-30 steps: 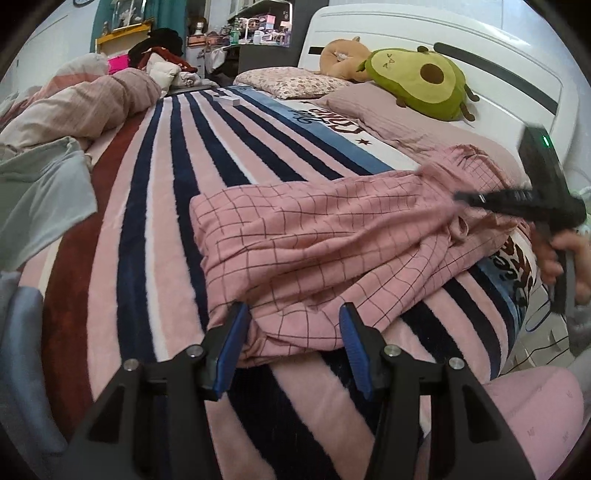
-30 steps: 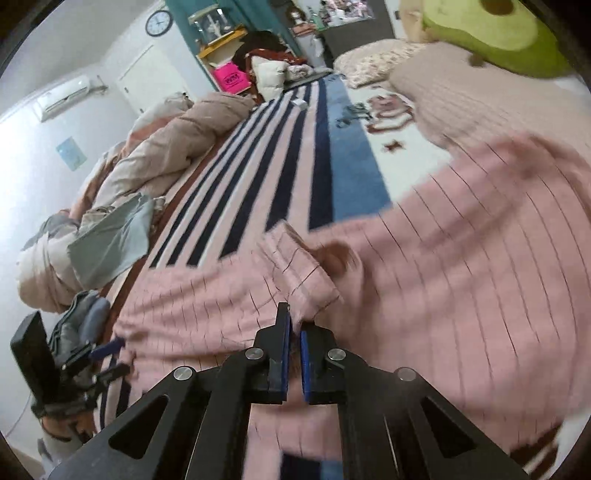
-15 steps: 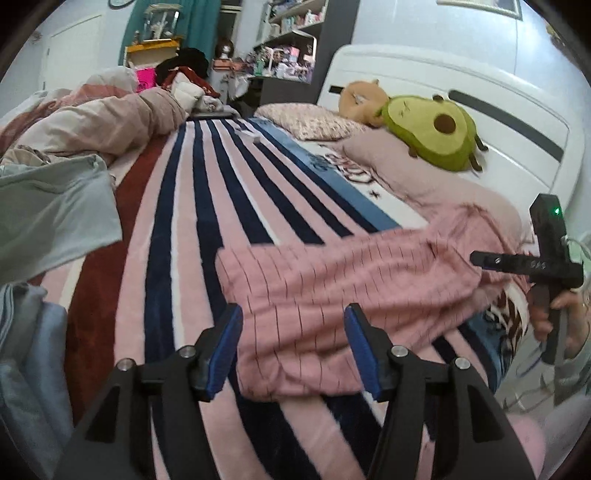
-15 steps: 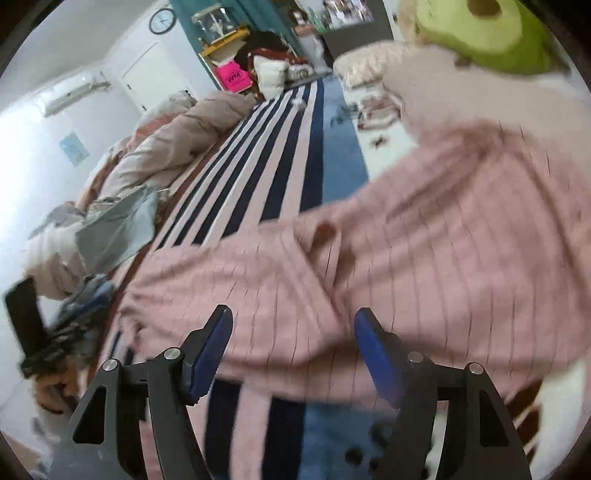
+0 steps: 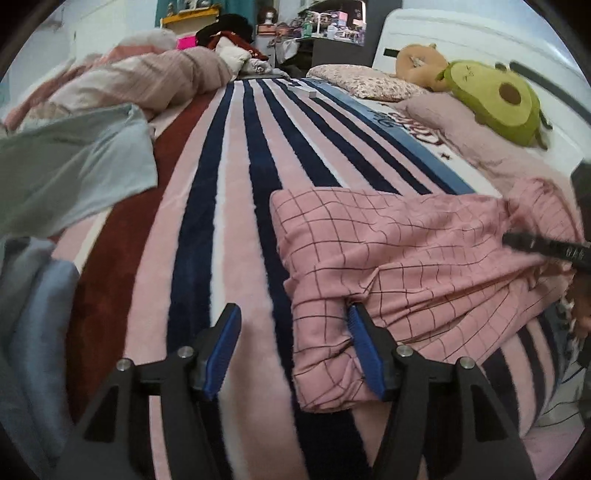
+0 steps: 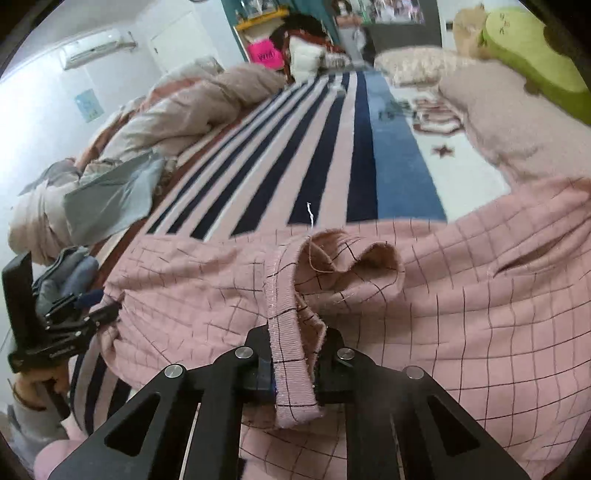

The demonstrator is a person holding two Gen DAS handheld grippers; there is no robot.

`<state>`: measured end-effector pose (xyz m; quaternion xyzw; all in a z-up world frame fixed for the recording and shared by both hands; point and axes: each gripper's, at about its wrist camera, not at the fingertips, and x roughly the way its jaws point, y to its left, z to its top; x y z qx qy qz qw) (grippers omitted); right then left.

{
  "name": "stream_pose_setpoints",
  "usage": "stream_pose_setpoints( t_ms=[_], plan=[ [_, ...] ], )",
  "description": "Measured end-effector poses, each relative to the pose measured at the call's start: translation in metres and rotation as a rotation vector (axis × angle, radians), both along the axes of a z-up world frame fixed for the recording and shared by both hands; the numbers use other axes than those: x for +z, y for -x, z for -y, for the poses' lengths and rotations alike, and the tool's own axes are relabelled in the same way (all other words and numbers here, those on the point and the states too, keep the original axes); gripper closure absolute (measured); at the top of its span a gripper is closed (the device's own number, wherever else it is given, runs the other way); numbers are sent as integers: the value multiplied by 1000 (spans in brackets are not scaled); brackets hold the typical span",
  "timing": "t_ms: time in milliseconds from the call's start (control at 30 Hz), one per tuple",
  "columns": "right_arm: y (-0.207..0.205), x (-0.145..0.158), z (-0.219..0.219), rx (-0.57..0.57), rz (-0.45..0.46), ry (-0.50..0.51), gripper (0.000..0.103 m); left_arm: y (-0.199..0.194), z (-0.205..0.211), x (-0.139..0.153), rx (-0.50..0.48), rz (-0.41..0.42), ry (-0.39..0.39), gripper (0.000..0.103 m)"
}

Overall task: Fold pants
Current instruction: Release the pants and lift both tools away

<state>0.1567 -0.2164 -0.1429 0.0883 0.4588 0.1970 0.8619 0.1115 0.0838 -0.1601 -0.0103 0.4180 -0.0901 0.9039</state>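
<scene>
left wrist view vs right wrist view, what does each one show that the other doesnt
Only the left wrist view: the pants' leg end lying between the opening pads of the left hand-held gripper.

Only the right wrist view: the ribbed waistband between the closing pads of the right hand-held gripper, and an air conditioner on the wall.

Both: the pink checked pants, the striped blanket and the avocado plush.

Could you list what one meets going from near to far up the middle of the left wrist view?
Left gripper → hem corner of the pink checked pants → striped blanket → small white box → dark cluttered shelving.
</scene>
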Motion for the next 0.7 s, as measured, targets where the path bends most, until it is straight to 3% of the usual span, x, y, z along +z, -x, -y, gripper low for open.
stream_pose_setpoints(
  t_ms=[100, 267, 400, 500, 600, 700],
  plan=[
    [13, 4, 21, -33, 6, -15, 56, 3, -2, 6, 2, 10, 9, 46],
    [69, 38, 99, -254, 107, 30, 34, 14, 0, 30, 2, 68, 55, 46],
    [112, 43, 169, -496, 116, 81, 26, 18, 5, 46, 3, 100, 86, 45],
    [127, 28, 208, -624, 74, 47, 22, 20, 10, 53, 0, 109, 112, 45],
    [127, 2, 229, -658, 9, -36, 22, 20, 15, 57, -6, 109, 124, 45],
    [114, -18, 236, -609, 4, -181, 20, 20, 17, 58, -3, 102, 127, 45]
  ],
)
